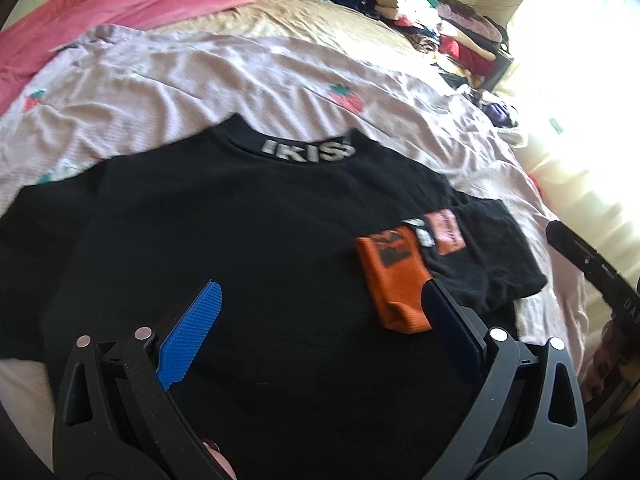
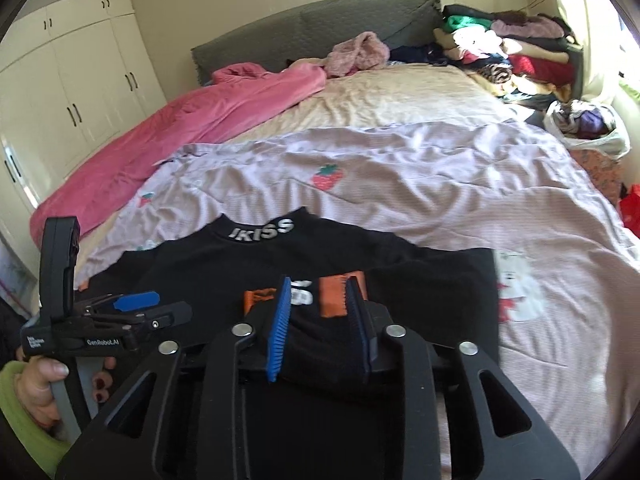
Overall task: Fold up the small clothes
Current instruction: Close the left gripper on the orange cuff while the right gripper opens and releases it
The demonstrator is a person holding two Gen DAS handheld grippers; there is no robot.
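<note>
Black top (image 1: 224, 240) lies flat, back side up, on the strawberry-print sheet (image 1: 208, 76) at the near end of the bed (image 2: 400, 92). Collar with white lettering (image 1: 308, 150) sits at the far edge of the top.

Progress, as a judgement: early. Body is spread out and fairly smooth. The sleeve (image 2: 332, 332) on the right-hand side of the top looks turned in over the body, with orange patches (image 1: 394, 276) and a paler patch showing just right of the top's middle; in the left wrist view the sleeve end (image 1: 492, 256) still sticks out past the top's right edge. The left side of the top is not folded in, and no crosswise fold is made. So roughly one sleeve fold in hand, the other side and the final halving left.

Right fingers (image 2: 320, 320): narrow gap, blue pads on either side of a bunched black ridge of that sleeve. Cloth sits between them, but I cannot tell whether the pads press on it or have let go.

Left fingers (image 1: 316, 320): spread wide over the lower middle of the top, nothing between them but flat fabric; the right-hand pad (image 1: 448, 328) is just beside the orange patch. Whether the tips touch the cloth is unclear. The right wrist view also shows the person's hand (image 2: 44, 380), green sleeve, holding that tool left of the top.

A pile of folded clothes (image 2: 508, 48) sits far from the top, at the headboard corner.
</note>
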